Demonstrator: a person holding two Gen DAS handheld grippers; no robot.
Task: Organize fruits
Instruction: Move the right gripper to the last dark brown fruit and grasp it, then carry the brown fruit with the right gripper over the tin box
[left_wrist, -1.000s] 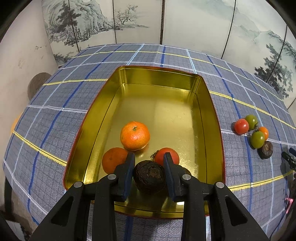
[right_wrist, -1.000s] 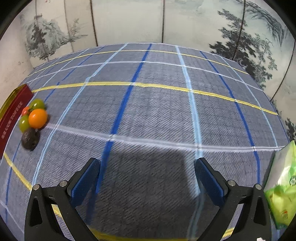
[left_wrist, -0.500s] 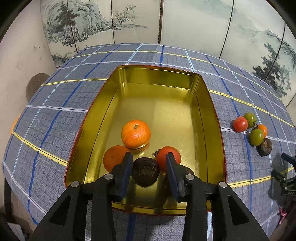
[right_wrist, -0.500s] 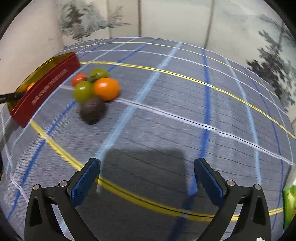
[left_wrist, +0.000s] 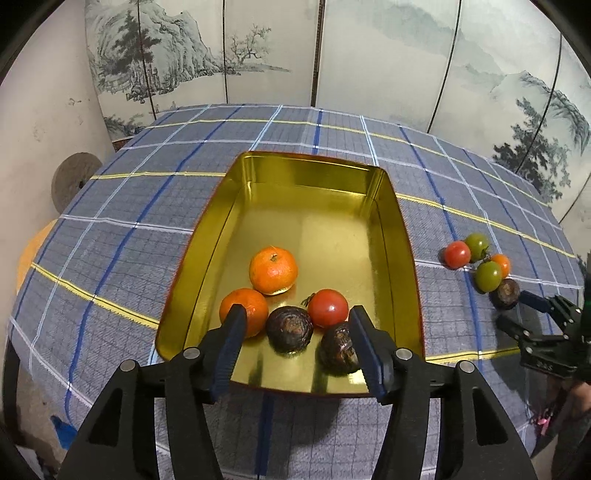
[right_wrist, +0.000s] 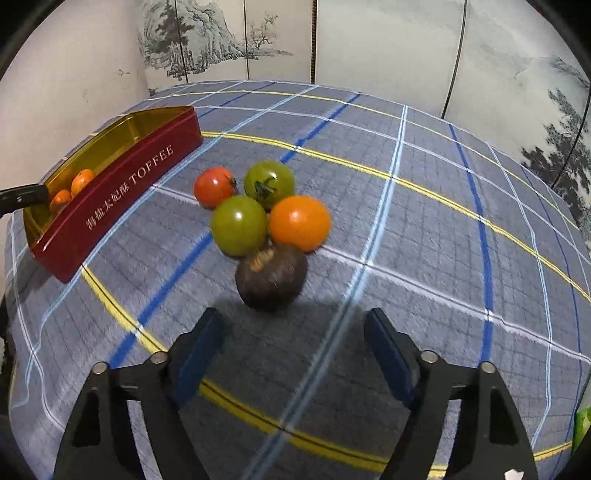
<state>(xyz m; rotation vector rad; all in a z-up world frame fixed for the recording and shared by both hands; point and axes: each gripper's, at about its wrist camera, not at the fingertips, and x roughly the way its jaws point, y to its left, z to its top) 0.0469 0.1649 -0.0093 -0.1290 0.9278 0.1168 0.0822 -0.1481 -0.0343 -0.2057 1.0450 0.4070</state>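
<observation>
A gold tin (left_wrist: 402, 236), red outside (right_wrist: 122, 173), holds two mandarins (left_wrist: 273, 270), a red tomato (left_wrist: 328, 308) and two dark wrinkled fruits (left_wrist: 290, 328). My left gripper (left_wrist: 297, 314) hovers over the tin's near end. Its jaws are opening and the pads touch nothing. On the cloth lie a red tomato (right_wrist: 215, 186), two green tomatoes (right_wrist: 239, 225), an orange tomato (right_wrist: 299, 221) and a dark fruit (right_wrist: 271, 277). My right gripper (right_wrist: 291, 317) is just short of that dark fruit. Its jaws are closing with nothing between them.
The checked cloth (right_wrist: 424, 258) covers a round table that drops off near both grippers. A green packet (right_wrist: 583, 424) lies at the far right edge. Painted screen panels (left_wrist: 388, 55) stand behind the table. A grey disc (left_wrist: 74, 181) leans on the left wall.
My left gripper let go of the dark fruit, which now lies in the tin, and drew back a little. My right gripper swept left to the fruit cluster and its jaws narrowed.
</observation>
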